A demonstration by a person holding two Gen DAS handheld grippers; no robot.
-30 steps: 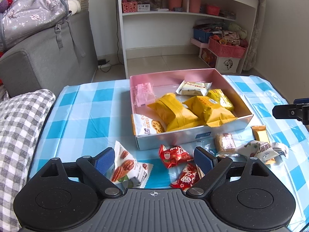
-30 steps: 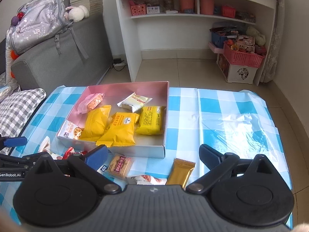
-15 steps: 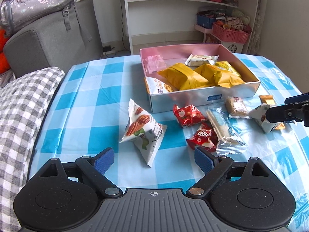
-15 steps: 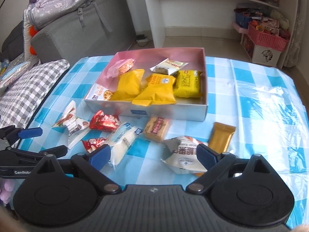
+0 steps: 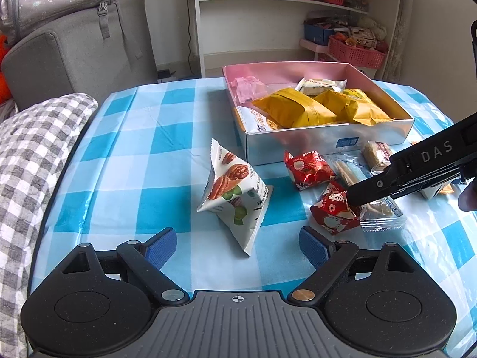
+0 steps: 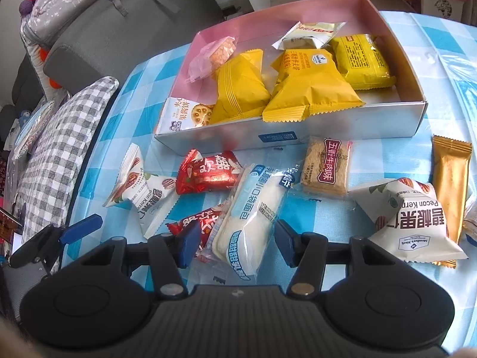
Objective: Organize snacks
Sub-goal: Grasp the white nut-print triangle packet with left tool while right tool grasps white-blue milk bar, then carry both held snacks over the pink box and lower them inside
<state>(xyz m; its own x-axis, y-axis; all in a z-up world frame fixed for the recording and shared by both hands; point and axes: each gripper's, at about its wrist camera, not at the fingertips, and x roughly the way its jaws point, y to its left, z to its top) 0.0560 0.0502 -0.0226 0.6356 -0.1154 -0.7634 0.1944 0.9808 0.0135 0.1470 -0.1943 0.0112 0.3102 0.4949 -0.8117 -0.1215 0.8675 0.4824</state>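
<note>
Where the right gripper (image 6: pixel 234 243) tilts steeply down over the checked tablecloth (image 6: pixel 441 68), its jaws, just closing, straddle the white bread packet (image 6: pixel 253 211); pads not visibly pressing. Packet: long axis runs from the gripper up toward the box (image 6: pixel 298 131), slightly right; clear wrapper, blue lettering, pale loaf inside. It lies on the cloth, overlapping a red candy pack (image 6: pixel 196 223). Left gripper (image 5: pixel 237 246) hovers with jaws wide, empty, just short of a pecan bag (image 5: pixel 235 197).
</note>
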